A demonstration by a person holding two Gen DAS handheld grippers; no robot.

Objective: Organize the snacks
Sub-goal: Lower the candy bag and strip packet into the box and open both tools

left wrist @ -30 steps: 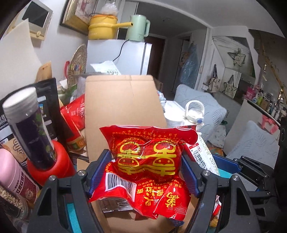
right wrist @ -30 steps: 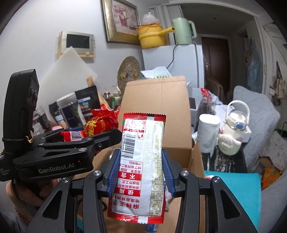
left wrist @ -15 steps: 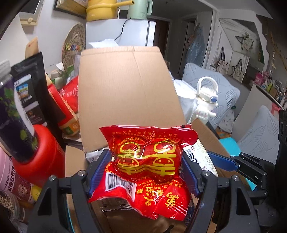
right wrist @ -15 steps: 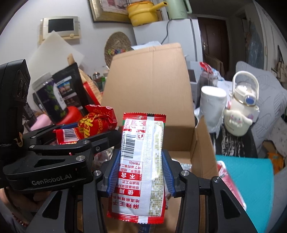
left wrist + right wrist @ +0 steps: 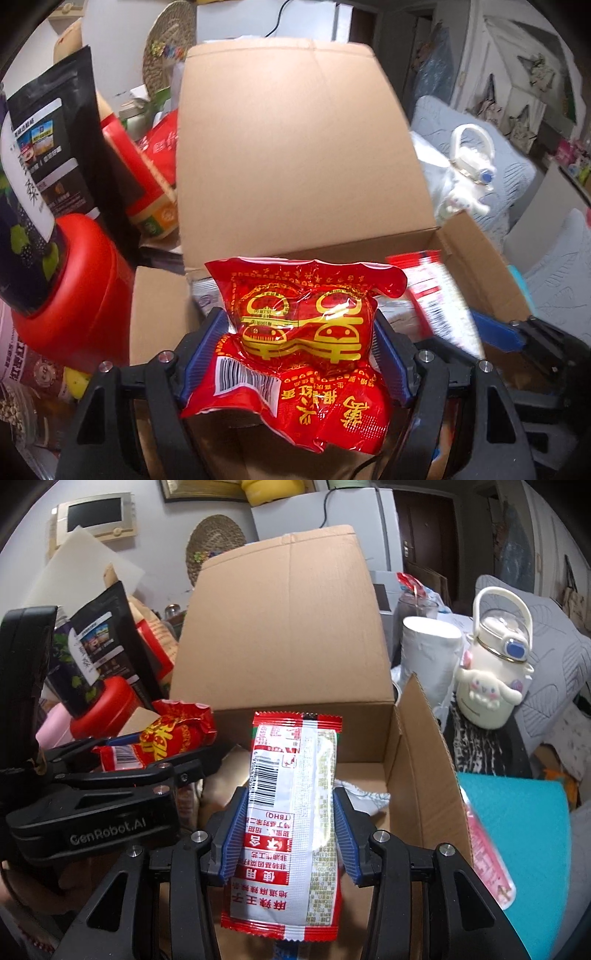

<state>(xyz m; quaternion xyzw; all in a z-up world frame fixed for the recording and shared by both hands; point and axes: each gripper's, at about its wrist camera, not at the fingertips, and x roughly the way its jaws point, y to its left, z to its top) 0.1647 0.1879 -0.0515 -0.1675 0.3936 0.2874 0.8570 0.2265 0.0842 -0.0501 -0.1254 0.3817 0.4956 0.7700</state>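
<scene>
Tools number two, each pinching one packet: the left tool (image 5: 301,350) grips a red snack bag (image 5: 303,332), the right tool (image 5: 291,830) a white-and-red sachet (image 5: 291,805), both above one open cardboard box (image 5: 369,782). Against the earlier frames, both sit lower, the box interior nearer.

Cardboard box (image 5: 417,760) on perhaps teal surface (image 5: 524,812)

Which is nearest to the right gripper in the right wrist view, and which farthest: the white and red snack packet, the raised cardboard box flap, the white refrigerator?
1. White and red snack packet, gripped between the right gripper fingers.
2. Raised cardboard box flap, upright behind the packet.
3. White refrigerator, at the back wall, behind the flap.
</scene>
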